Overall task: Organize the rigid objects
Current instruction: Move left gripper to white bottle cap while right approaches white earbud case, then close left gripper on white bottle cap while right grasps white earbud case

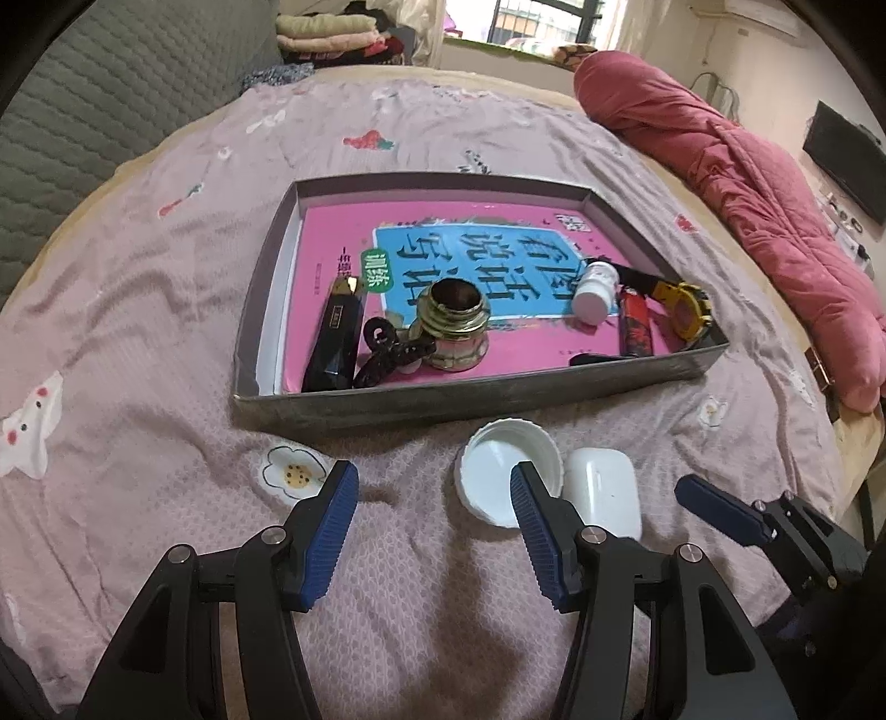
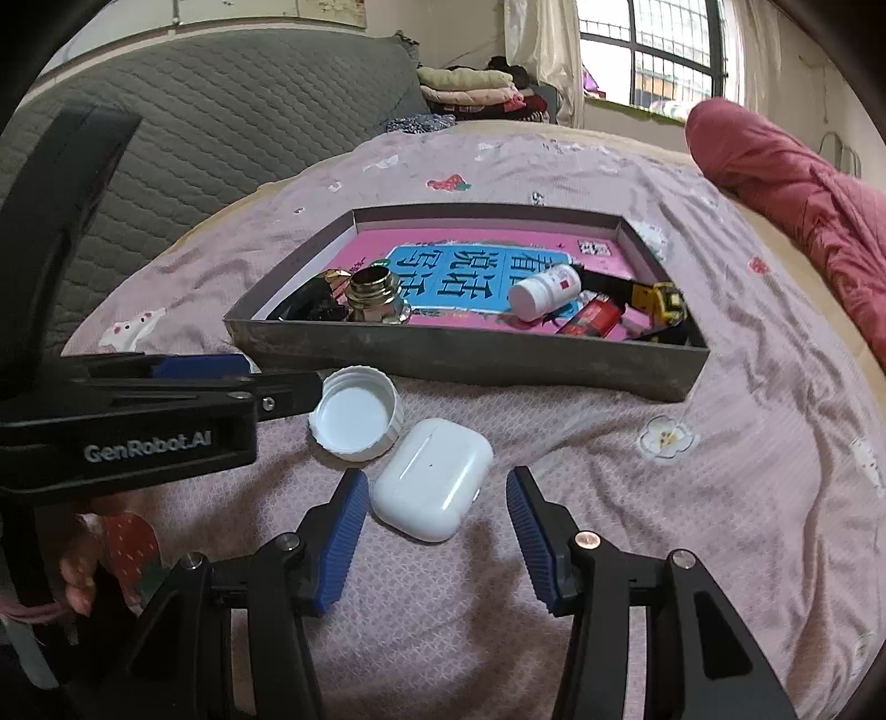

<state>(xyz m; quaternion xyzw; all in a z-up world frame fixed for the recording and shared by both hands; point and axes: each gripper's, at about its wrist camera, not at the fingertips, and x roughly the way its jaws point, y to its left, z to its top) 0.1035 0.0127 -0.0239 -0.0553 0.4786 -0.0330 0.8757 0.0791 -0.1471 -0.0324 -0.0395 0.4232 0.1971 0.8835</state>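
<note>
A shallow grey box [image 1: 470, 396] [image 2: 470, 354] lies on the bed. It holds a pink book, a brass cap [image 1: 453, 324] [image 2: 374, 296], a black hair clip [image 1: 387, 351], a dark faceted bar [image 1: 335, 338], a white pill bottle [image 1: 593, 291] [image 2: 545, 291], a red lighter [image 1: 637, 327] [image 2: 592, 318] and a yellow watch [image 1: 689, 307] [image 2: 664, 304]. In front of the box lie a white lid [image 1: 498, 471] [image 2: 357, 412], open side up, and a white earbud case [image 1: 606, 490] [image 2: 434, 476]. My left gripper [image 1: 434, 493] is open, its right finger over the lid. My right gripper [image 2: 437, 498] is open around the earbud case, apart from it.
A rolled red quilt [image 1: 747, 183] [image 2: 803, 205] lies along the bed's right side. A grey quilted headboard [image 2: 194, 138] stands at the left. Folded clothes [image 1: 332, 33] are stacked at the back. The left gripper's body [image 2: 138, 432] crosses the right wrist view at the left.
</note>
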